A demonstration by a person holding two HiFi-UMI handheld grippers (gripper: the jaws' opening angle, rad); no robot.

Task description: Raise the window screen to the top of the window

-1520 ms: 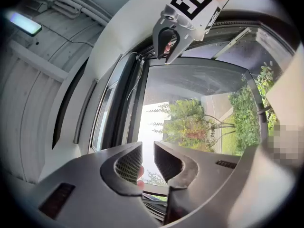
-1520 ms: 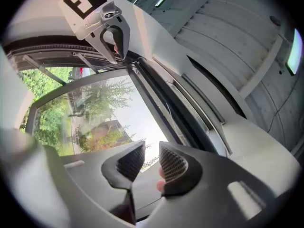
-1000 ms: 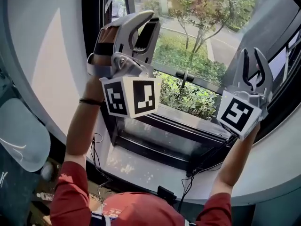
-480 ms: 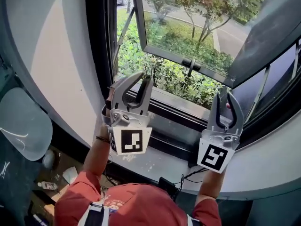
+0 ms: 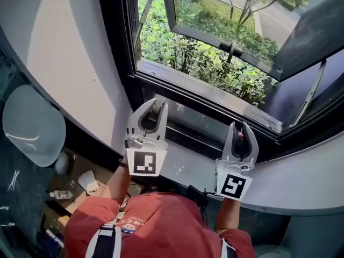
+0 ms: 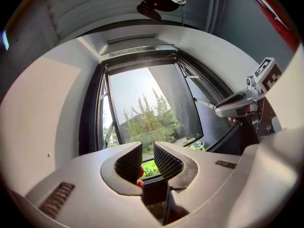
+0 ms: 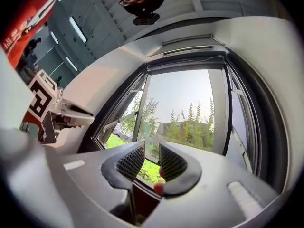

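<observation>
While the grey plastic left gripper & grey plastic right gripper hung narrowly parted, empty, near the pale grey sill, the dark roll-up window screen apparently sat at the window's top; best practice: confirm it's seated.

Pale dome-shaped thing far left. Below it: cardboard box, small bottle. Up-right of it, outdoors: hedge, road.
</observation>
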